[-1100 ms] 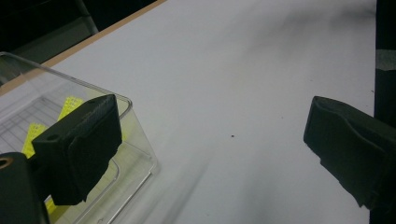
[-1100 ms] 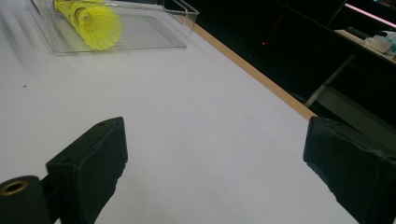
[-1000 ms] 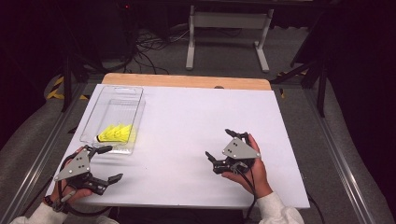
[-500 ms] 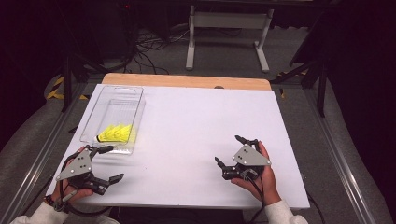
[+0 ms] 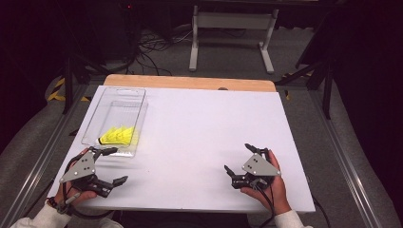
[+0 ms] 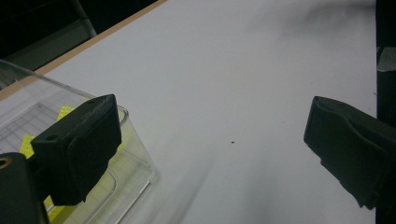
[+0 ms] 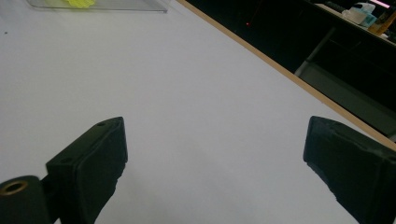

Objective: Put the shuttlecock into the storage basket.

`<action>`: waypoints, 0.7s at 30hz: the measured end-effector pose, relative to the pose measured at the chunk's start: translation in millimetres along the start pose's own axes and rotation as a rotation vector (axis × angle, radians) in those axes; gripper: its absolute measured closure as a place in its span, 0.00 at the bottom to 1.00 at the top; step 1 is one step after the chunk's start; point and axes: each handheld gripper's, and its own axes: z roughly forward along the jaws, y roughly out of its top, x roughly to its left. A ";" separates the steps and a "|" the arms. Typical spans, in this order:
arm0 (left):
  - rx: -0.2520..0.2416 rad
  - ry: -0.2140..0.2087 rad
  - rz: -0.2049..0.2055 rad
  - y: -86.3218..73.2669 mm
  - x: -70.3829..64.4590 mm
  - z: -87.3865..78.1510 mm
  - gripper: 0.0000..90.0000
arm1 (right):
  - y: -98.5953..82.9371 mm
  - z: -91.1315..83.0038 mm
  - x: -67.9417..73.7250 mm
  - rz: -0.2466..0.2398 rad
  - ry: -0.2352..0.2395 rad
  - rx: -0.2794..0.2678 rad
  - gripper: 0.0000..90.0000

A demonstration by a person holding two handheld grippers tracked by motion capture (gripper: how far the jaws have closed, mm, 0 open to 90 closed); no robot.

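Observation:
A clear plastic tray [image 5: 135, 102] lies on the left of the white table and holds a small bunch of yellow shuttlecocks [image 5: 118, 136] at its near end. My left gripper [image 5: 119, 165] is open just in front of the tray's near corner, with nothing between its fingers. In the left gripper view the left gripper [image 6: 210, 140] looks across bare table, with the tray corner [image 6: 137, 163] behind its left jaw. My right gripper [image 5: 237, 156] is open and holds nothing, near the front right of the table. The right gripper [image 7: 215, 158] points at the far-off tray [image 7: 140, 5].
The white table [image 5: 204, 118] has a wooden strip [image 5: 190, 82] along its far edge. Metal rails [image 5: 342, 156] run down both sides. Beyond the table there is a grey stand [image 5: 233, 28] and cables [image 5: 152, 45] on the floor.
My right gripper has drawn back toward the table's near edge and a little to the right. The left gripper has barely moved.

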 end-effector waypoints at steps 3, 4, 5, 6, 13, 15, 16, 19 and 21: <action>-0.003 0.002 -0.005 -0.1 -0.4 -0.3 0.05 | -5.3 -1.6 -0.2 0.008 0.002 0.007 0.08; -0.006 0.003 -0.007 -0.2 -0.2 -1.0 0.05 | -6.8 -2.0 -0.2 0.013 0.002 0.007 0.08; -0.008 0.006 -0.005 -0.2 0.0 -1.5 0.05 | -9.2 -2.7 -0.1 0.018 0.005 0.009 0.08; -0.009 0.008 -0.005 -0.1 0.0 -1.8 0.05 | -10.9 -3.6 -0.1 0.018 0.006 0.007 0.08; -0.011 0.016 -0.005 0.4 0.3 -0.9 0.05 | -21.3 -9.5 -1.9 0.055 0.008 0.007 0.08; -0.011 0.018 -0.003 0.5 0.6 -1.4 0.05 | -25.0 -11.3 -2.4 0.058 0.005 0.009 0.08; -0.014 0.020 -0.005 0.5 0.7 -1.7 0.05 | -26.8 -12.2 -2.4 0.063 0.008 0.007 0.08; -0.020 0.028 -0.005 0.5 1.1 -2.1 0.05 | -30.0 -13.7 -1.9 0.070 0.004 0.013 0.08; -0.018 0.031 -0.003 0.9 1.4 -2.5 0.05 | -32.3 -13.9 -1.1 0.073 0.012 0.021 0.08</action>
